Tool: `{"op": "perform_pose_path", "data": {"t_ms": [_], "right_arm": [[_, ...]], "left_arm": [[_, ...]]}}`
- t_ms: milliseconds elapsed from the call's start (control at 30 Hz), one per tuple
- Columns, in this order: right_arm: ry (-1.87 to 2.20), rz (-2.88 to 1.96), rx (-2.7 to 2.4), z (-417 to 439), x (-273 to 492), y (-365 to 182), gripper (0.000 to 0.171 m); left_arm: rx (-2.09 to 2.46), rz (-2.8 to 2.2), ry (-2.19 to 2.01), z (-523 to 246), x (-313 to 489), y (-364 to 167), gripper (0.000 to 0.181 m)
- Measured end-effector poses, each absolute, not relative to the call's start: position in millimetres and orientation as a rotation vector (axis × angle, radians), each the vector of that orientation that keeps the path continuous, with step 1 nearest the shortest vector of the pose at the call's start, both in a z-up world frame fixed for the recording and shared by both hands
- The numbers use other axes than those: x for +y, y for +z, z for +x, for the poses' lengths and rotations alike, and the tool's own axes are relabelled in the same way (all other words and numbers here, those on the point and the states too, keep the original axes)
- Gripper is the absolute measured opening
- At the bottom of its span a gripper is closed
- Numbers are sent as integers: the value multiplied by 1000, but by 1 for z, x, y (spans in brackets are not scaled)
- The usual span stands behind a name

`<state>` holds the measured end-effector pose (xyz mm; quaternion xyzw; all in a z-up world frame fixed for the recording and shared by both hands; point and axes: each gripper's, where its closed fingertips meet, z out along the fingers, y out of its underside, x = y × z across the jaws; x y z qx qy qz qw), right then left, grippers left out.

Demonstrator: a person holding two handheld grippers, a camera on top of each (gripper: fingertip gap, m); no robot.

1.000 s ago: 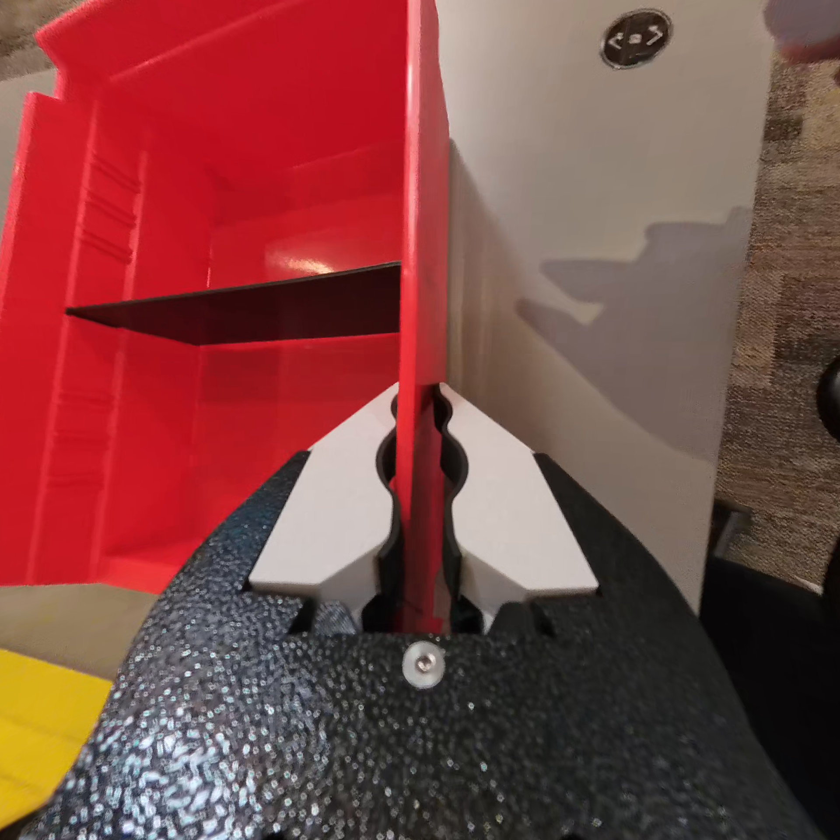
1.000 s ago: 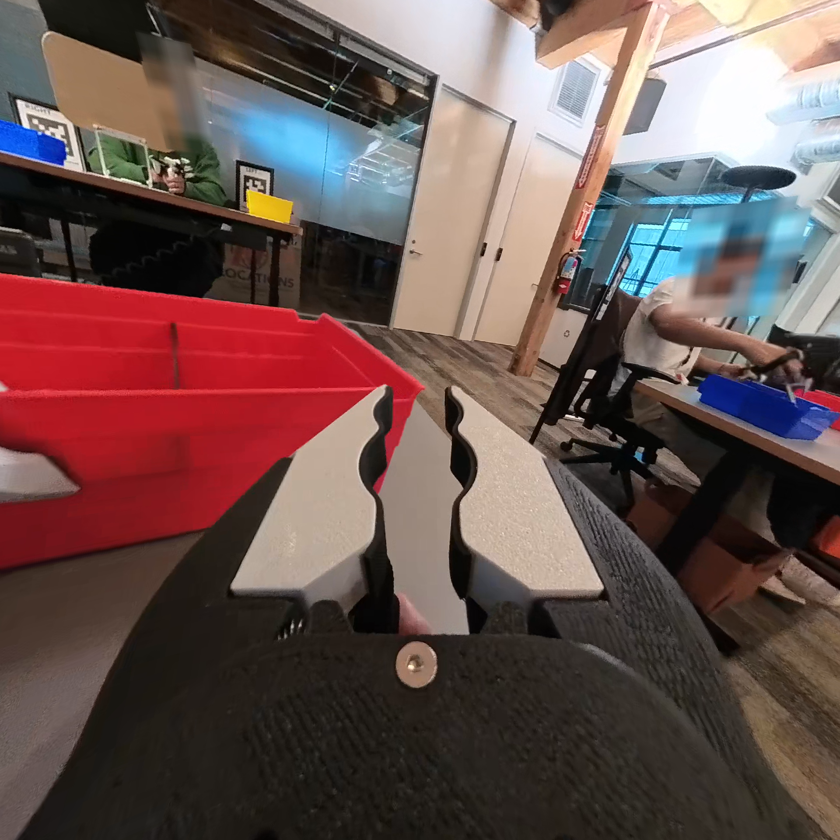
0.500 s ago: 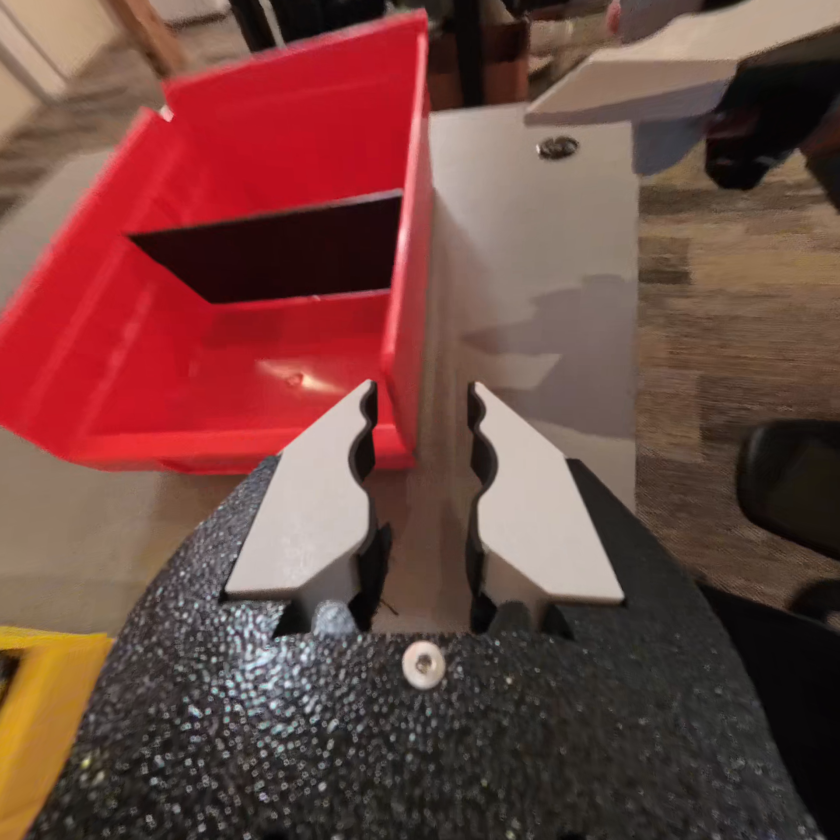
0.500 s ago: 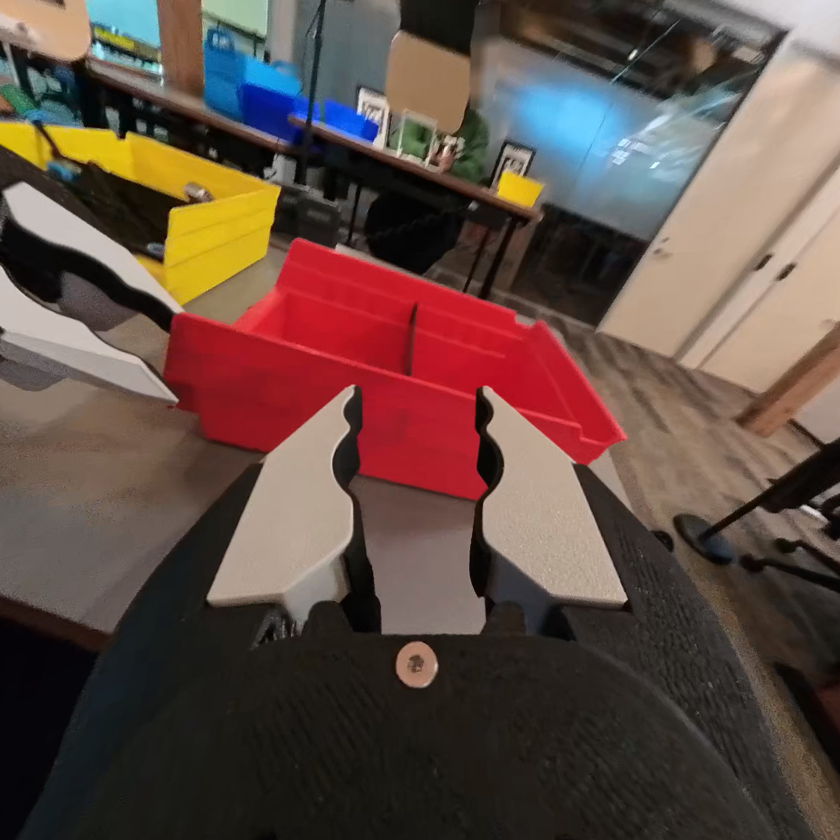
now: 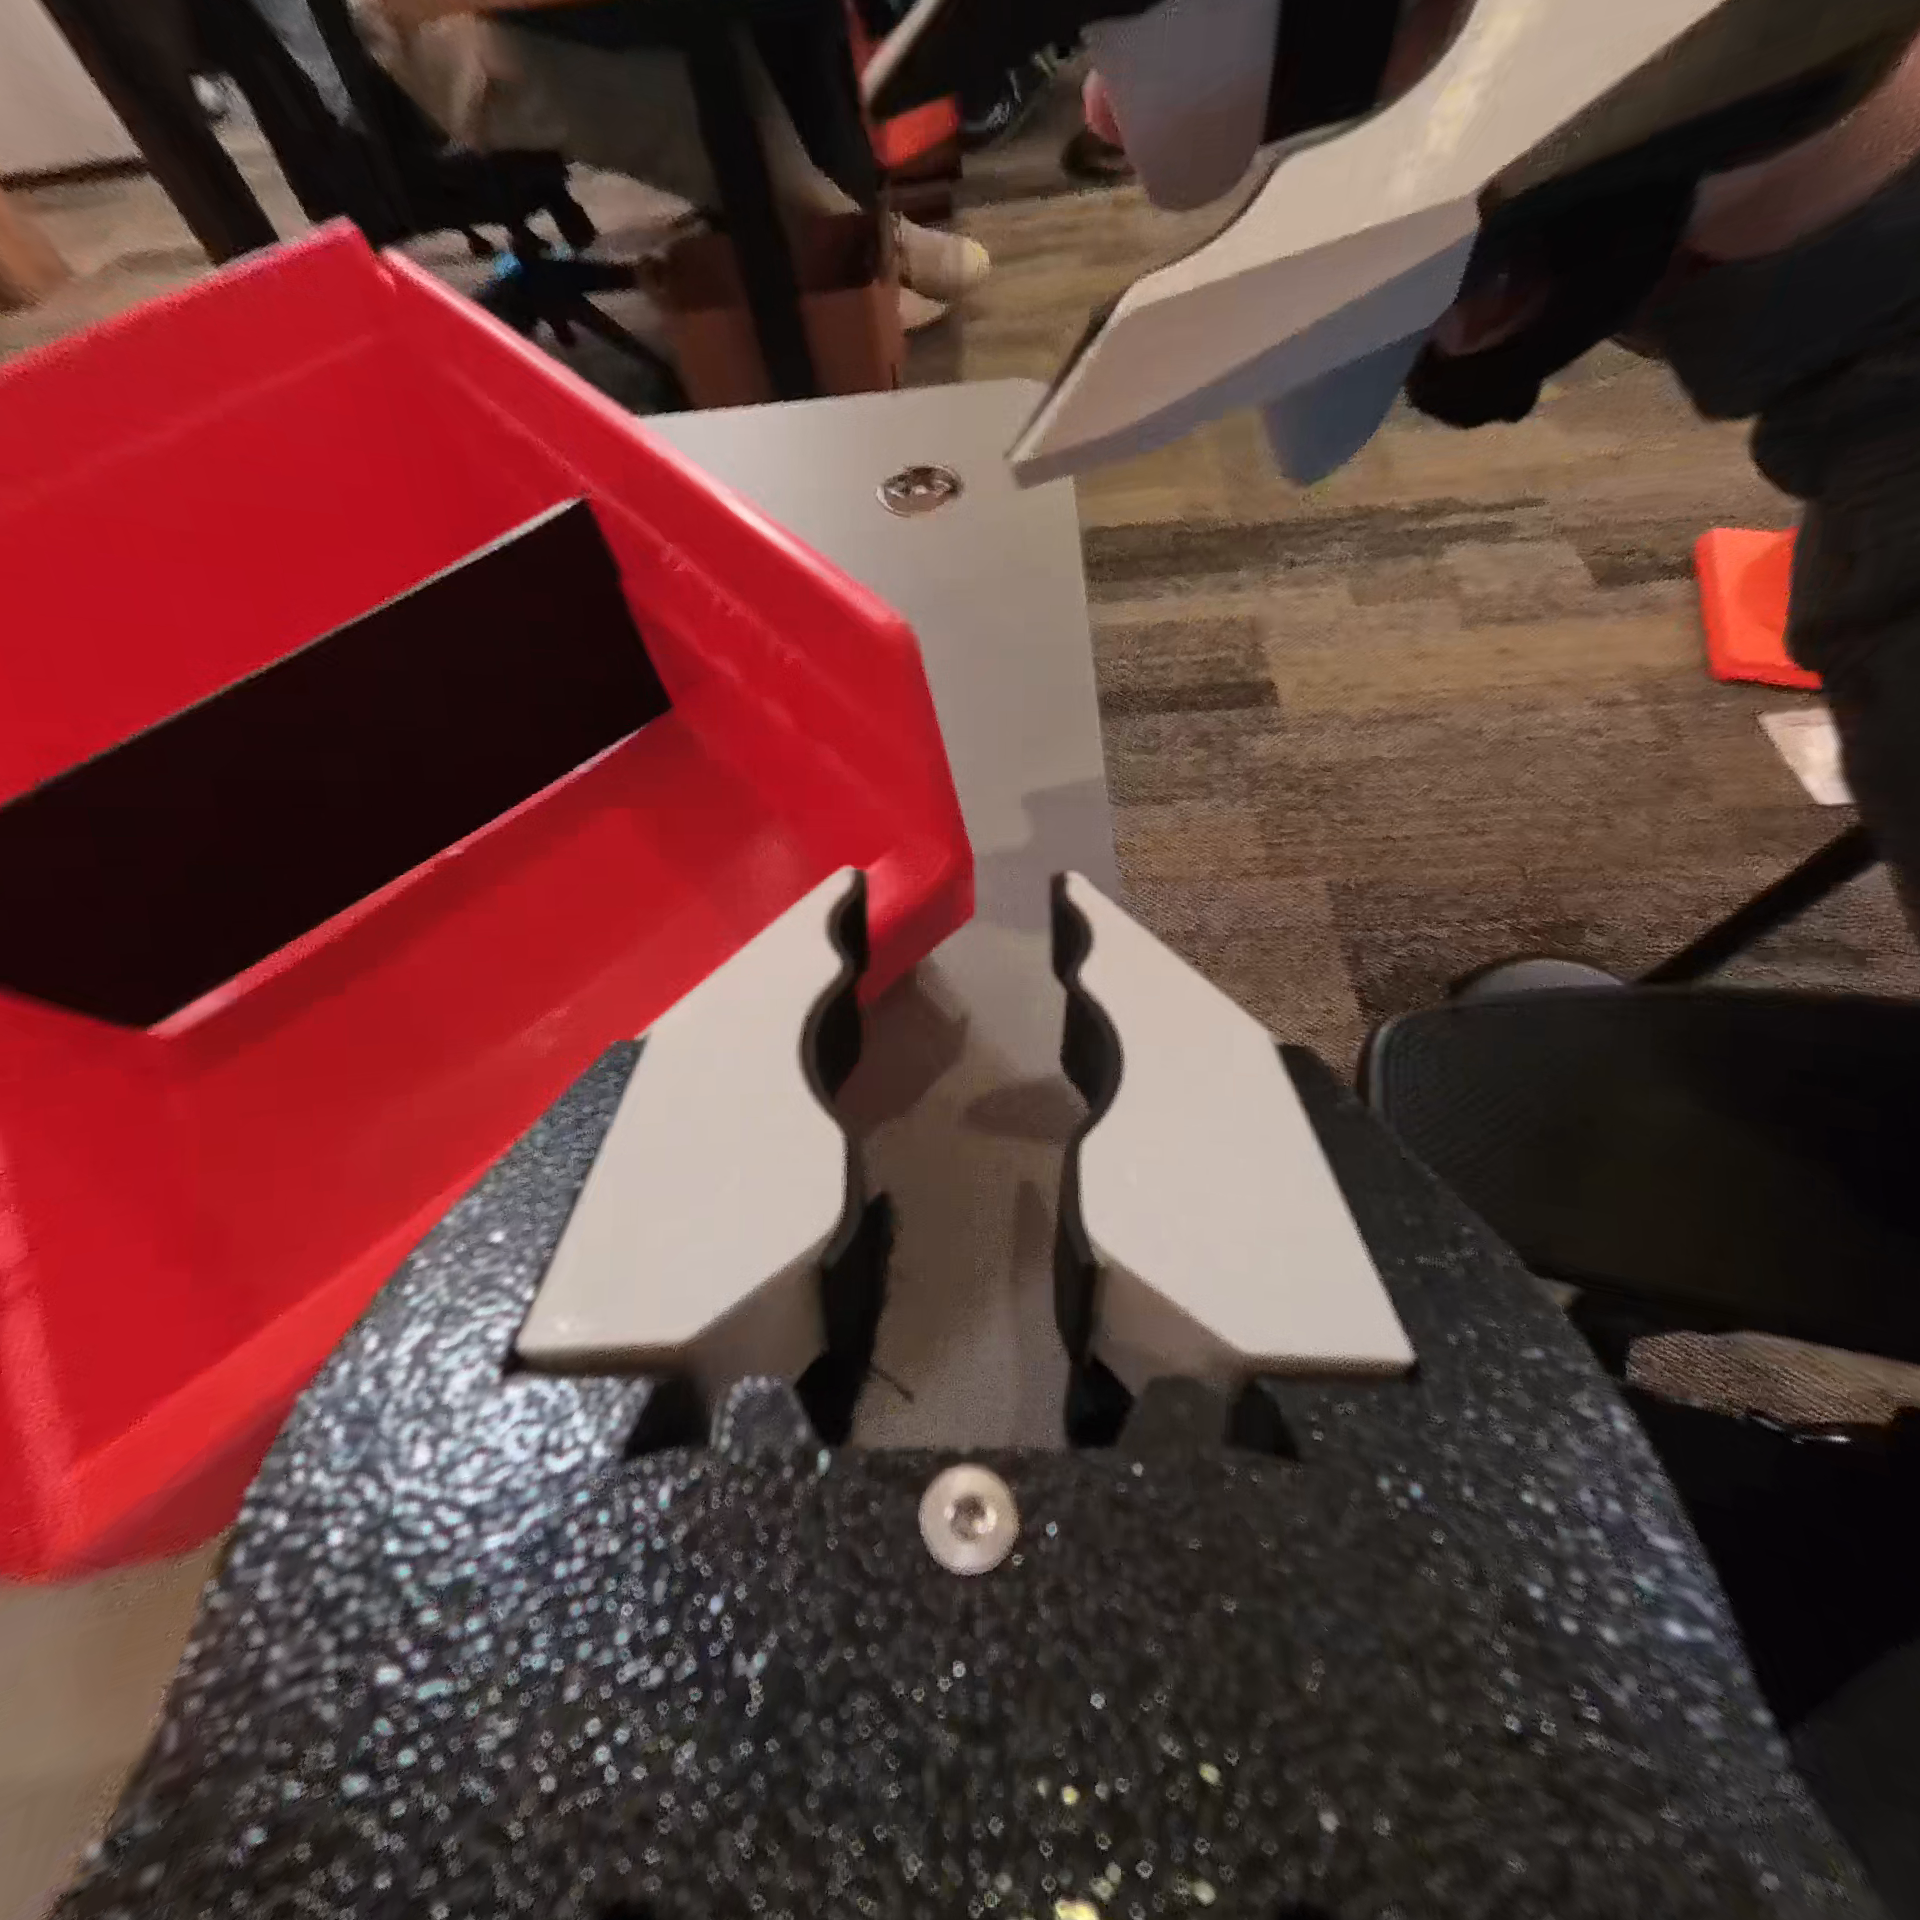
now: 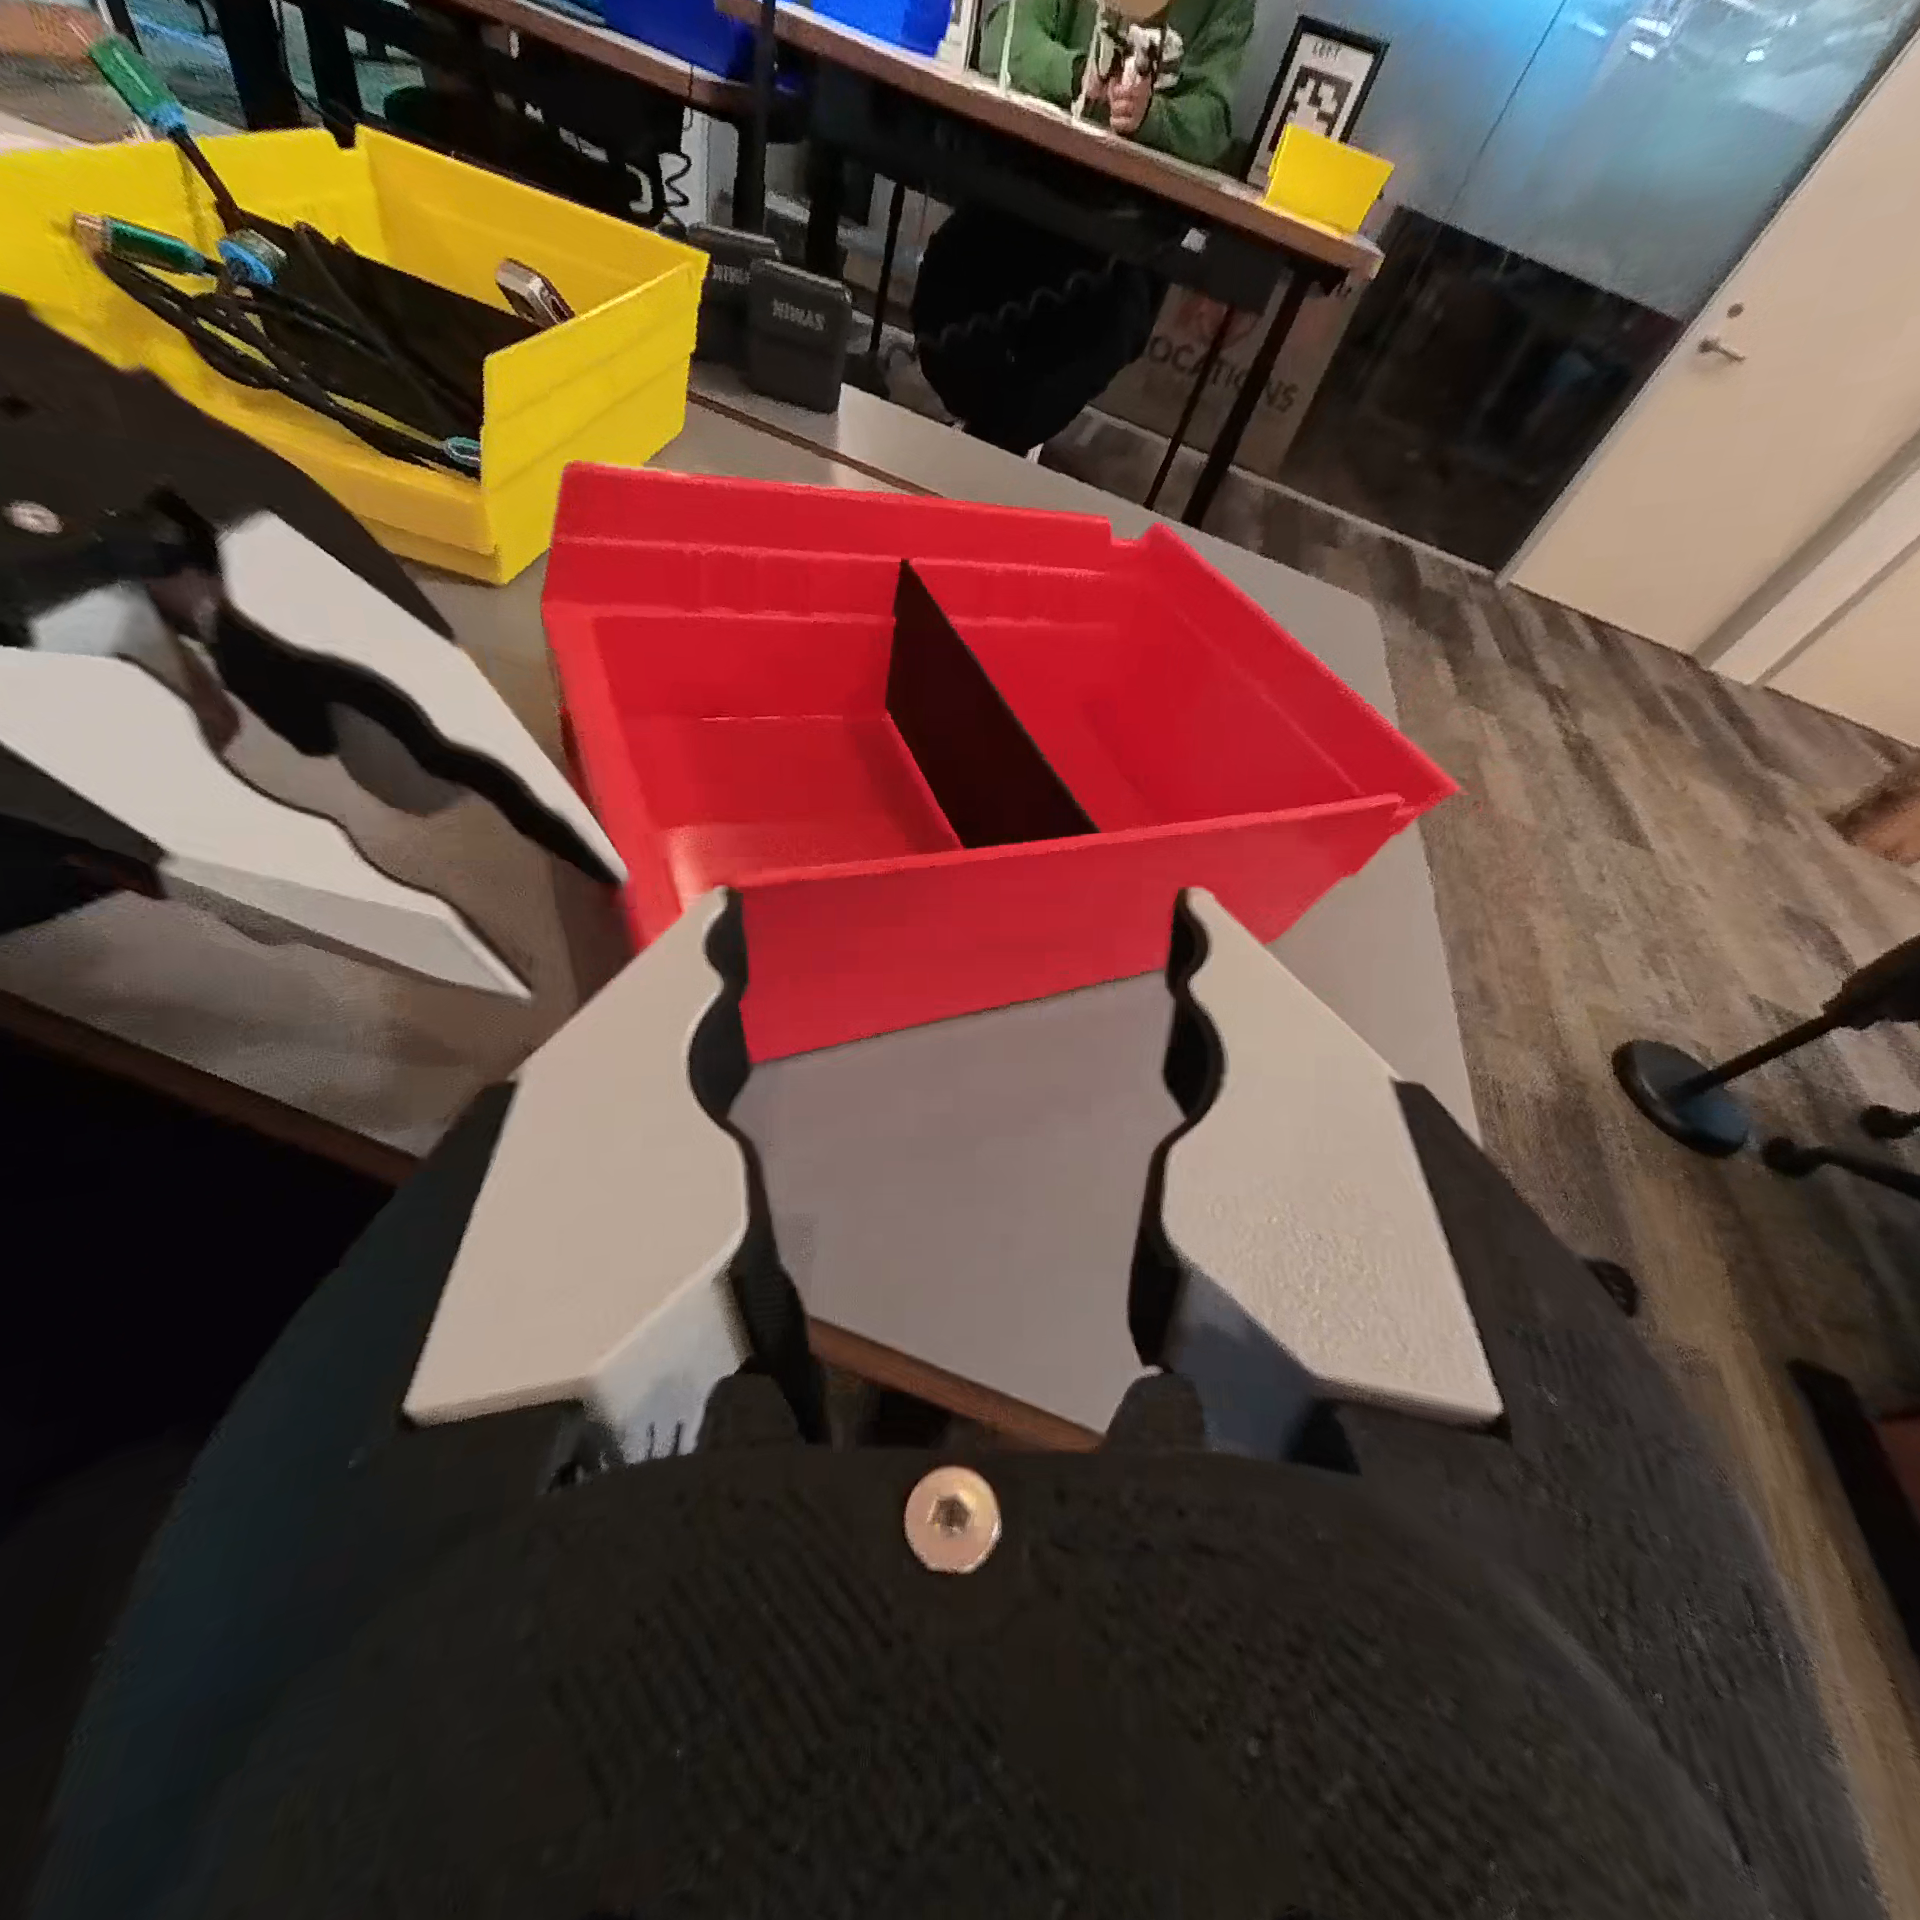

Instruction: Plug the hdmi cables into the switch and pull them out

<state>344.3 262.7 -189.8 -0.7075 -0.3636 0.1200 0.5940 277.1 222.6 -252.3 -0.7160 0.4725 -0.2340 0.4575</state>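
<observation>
While both grippers hang over the gray table, neither one holds anything. The left gripper has its jaws a little way apart, with bare table showing in the gap. Its left finger tip is just beside the corner of the red bin, and I cannot tell if they touch. The right gripper has its jaws spread wide, and they point at the near wall of the red bin from a little way back. The red bin sits on the table and has a black wall down the middle that splits it into two parts. Both parts look bare inside. A yellow bin sits behind the red bin, farther left. The cables lie in the yellow bin in a dark tangle, with a few plugs sticking up over its rim. I cannot pick out the switch in either view. In the left view, the right gripper shows at the top right, up above the far end of the table. A small round metal piece is set into the table near that end. Behind the yellow bin, a person in a green top sits at another table.
</observation>
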Motion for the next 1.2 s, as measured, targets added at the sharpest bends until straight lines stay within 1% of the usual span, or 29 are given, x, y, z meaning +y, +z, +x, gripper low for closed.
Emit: {"op": "perform_pose_path", "data": {"t_ms": [33,100,133,200,300,333,400,500,600,700,767,867,967,1000,1033,1067,1100,1200], "right_arm": [[292,-1661,-838,344,261,-189,90],[324,-1695,-843,338,257,-189,101],[329,-1710,-861,334,255,-191,110],[313,-1757,-906,324,255,-200,122],[294,-1836,-970,309,260,-221,132],[297,-1861,-991,304,262,-228,134],[281,-1907,-1033,296,265,-243,135],[235,-1932,-1071,292,271,-258,133],[187,-1928,-1068,294,280,-265,126],[129,-1928,-1035,300,291,-270,121],[127,-1921,-1021,300,295,-272,125],[132,-1894,-998,299,300,-271,127],[128,-1901,-967,303,303,-272,122],[131,-1906,-956,305,304,-272,121],[134,-1911,-944,308,304,-273,118],[141,-1913,-939,309,304,-274,110],[148,-1914,-939,310,304,-274,100],[125,-1904,-924,315,307,-276,73]], "left_arm": [[1138,-1738,-531,264,222,-246,42],[1029,-1672,-361,222,228,-230,50],[950,-1633,-249,194,232,-219,51],[745,-1556,-11,126,237,-193,52],[427,-1469,274,21,225,-161,57],[344,-1465,337,-9,220,-158,58],[209,-1533,416,-59,216,-165,79],[78,-1668,366,-102,218,-189,102],[6,-1739,291,-122,222,-207,104],[-5,-1807,237,-130,228,-223,95],[-24,-1839,205,-135,234,-231,90],[-62,-1878,209,-150,243,-244,75],[-109,-1926,228,-165,248,-258,53],[-121,-1932,242,-170,249,-262,40],[-116,-1935,222,-169,250,-264,38],[-110,-1933,177,-166,251,-265,27],[-109,-1936,154,-164,251,-266,13],[-104,-1945,298,-180,246,-266,7]]}}
